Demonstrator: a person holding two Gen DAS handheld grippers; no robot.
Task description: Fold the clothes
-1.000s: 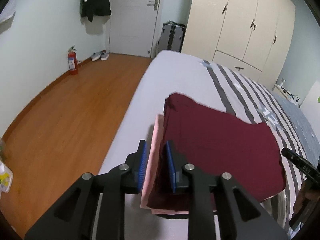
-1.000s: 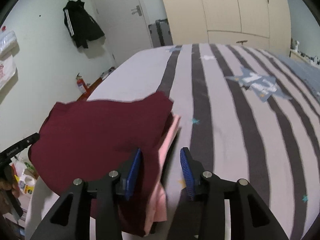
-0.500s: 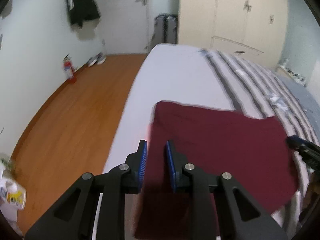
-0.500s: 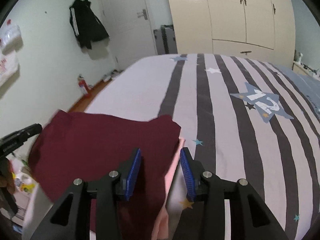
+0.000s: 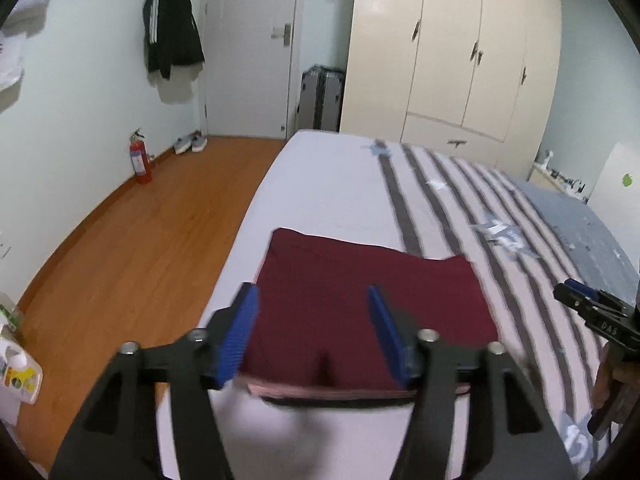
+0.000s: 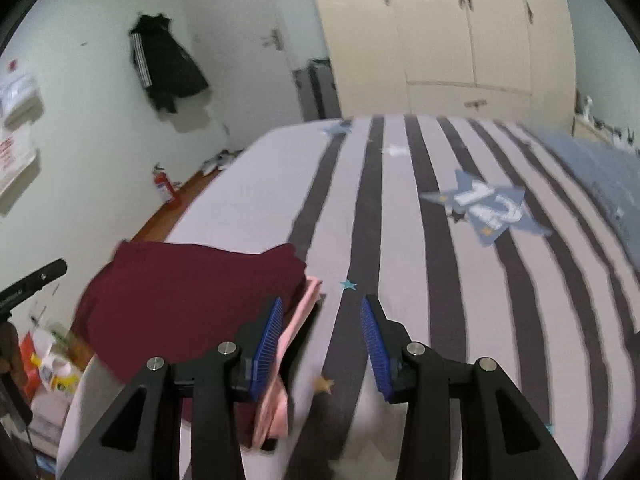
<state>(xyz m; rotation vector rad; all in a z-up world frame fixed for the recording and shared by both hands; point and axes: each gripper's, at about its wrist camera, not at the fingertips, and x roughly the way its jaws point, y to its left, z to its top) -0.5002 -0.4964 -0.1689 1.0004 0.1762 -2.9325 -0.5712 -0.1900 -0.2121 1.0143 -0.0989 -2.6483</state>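
On the bed (image 5: 332, 184) edge | our left gripper (image 5: 314, 330) and right gripper (image 6: 322, 346) fingers just spread apart, both empty | folded maroon garment (image 5: 360, 304) may slide floorward

Two fisheye wrist cams, both close above the bed (image 5: 336, 184), angled down and fwd along your gripper fingers. Left cam sits at the bed's left edge, facing the far door (image 5: 252, 40) and wardrobe (image 5: 452, 48), wood floor (image 5: 132, 240) on its left. Right cam sits further right, over the striped cover. Both share the folded maroon garment (image 5: 360, 292) (image 6: 188, 292), black jacket (image 5: 172, 36) (image 6: 168, 64) on the wall, fire extinguisher (image 5: 140, 158) (image 6: 163, 187), wardrobe. Each cam catches the other gripper at its frame edge.
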